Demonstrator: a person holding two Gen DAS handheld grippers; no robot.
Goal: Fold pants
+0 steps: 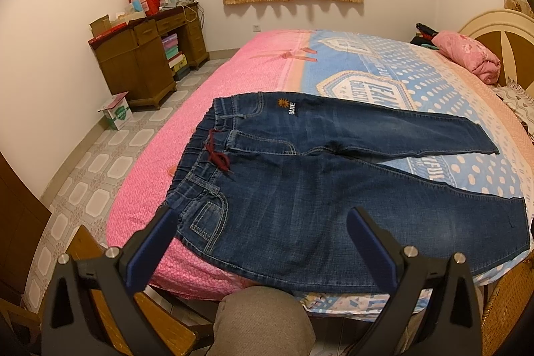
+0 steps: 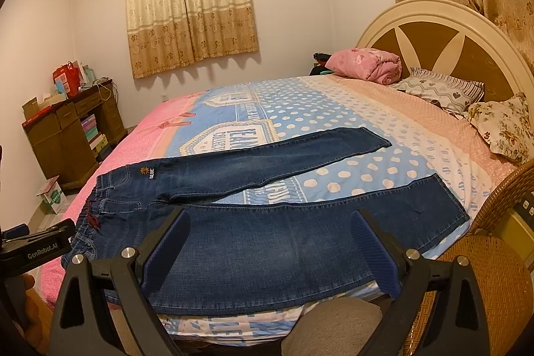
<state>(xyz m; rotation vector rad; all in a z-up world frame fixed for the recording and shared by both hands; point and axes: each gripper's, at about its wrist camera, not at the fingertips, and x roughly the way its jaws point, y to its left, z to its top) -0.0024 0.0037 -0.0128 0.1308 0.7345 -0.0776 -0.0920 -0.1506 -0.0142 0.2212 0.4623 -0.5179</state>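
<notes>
Dark blue jeans (image 1: 300,189) lie spread flat on the bed, waistband to the left with a dark red drawstring (image 1: 218,157), legs splayed to the right. They also show in the right wrist view (image 2: 267,239). My left gripper (image 1: 262,222) is open and empty, held above the near hip and pocket. My right gripper (image 2: 270,222) is open and empty, above the near leg. The left gripper's body (image 2: 36,242) shows at the right wrist view's left edge.
The bed (image 1: 207,109) has a pink and blue dotted cover. A rolled pink quilt (image 2: 367,64) and pillows (image 2: 500,125) lie by the headboard. A wooden desk (image 1: 147,55) and a small box (image 1: 116,112) stand at the left. A wicker chair (image 2: 484,256) is at the right.
</notes>
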